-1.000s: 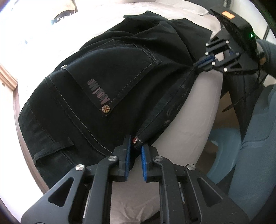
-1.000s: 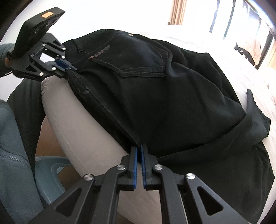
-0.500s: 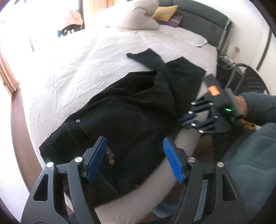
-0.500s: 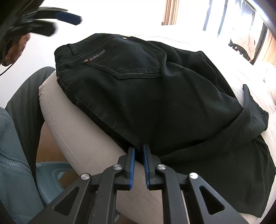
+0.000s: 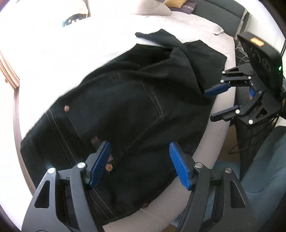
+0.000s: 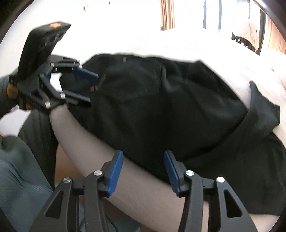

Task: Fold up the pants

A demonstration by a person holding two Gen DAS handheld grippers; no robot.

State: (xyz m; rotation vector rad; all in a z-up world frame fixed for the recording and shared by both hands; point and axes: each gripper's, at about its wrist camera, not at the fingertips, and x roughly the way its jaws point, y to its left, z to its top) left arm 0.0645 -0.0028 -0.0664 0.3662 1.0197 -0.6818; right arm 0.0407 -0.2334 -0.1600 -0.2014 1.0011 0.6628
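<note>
Grippers first: my left gripper [image 5: 139, 163] stood wide apart and held nothing, its blue pads [image 5: 179, 166] poised just above the waist end of the pants [image 5: 128, 107], near the back pocket [image 5: 116, 108] with its pale stitching. My right gripper [image 6: 143, 171] was equally wide and equally unloaded, hovering over the near edge of the cloth where it met the rounded edge of the bed [image 6: 85, 142]; from the left camera I could see it [image 5: 223, 102] off to the side, tips aimed at the pants, one pad close to the fabric, though I could not tell whether it touched. The pants were black and lay across the white mattress by its edge, waist toward my left tool, legs bunched and doubled toward the far right, one loose flap [image 6: 262, 107] turned up on the sheet. I judged the cloth to be a soft but fairly heavy denim, limp enough to sag and drag, not slippery and not fragile. I judged the best holds to be the thick waistband on the left and the seam or hem on the right. Both tools pointed forward and slightly downward at the bed. A pillow [image 5: 152, 10] lay far behind.
</note>
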